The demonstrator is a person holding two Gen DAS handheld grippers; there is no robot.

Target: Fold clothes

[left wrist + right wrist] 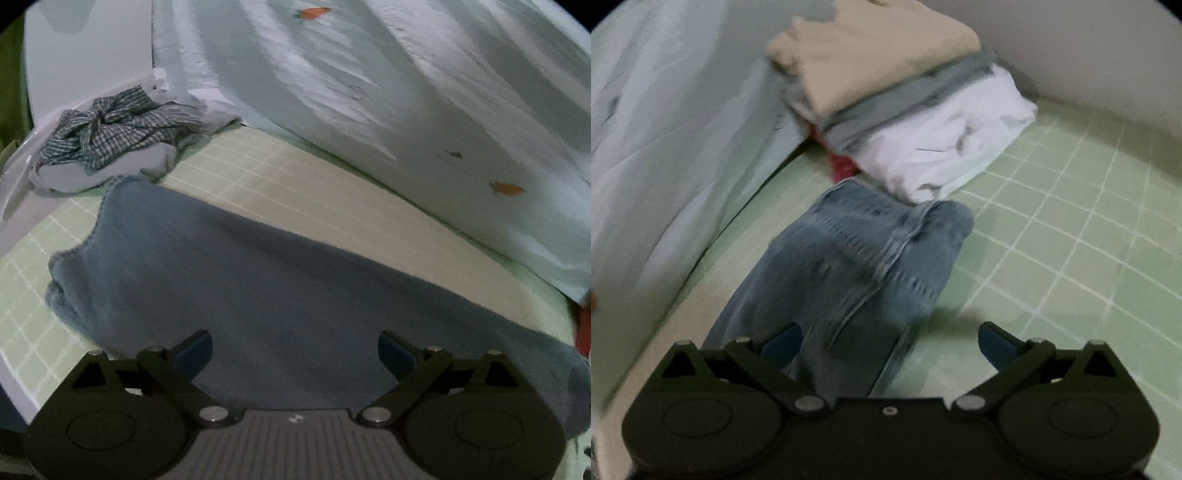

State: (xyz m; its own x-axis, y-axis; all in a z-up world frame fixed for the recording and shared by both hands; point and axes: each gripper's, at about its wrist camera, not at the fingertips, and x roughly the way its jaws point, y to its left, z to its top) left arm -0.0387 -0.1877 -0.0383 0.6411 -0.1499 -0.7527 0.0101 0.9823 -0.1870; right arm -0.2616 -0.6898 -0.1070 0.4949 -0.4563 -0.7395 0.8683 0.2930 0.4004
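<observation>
Both tongs are standing wide over the jeans, gripping nothing.

In the left wrist view I am seeing my left tongs (294, 354) spread wide at the bottom of the frame, with the blue jeans (258, 295) lying flat just beyond the blue fingertips (194, 350) and filling the lower middle; nothing is sitting between the pads. The jeans are resting on a green gridded sheet (26, 295), and past them a crumpled checked garment (118, 129) is sitting at the upper left, while a pale quilt (406, 92) with small orange carrots is filling the upper right. In the right wrist view my right tongs (889, 345) are gaping too, the jeans (857, 258) running from lower left toward the centre, nearly touching a folded stack (905, 96) of beige, grey and white clothes at the top.
</observation>
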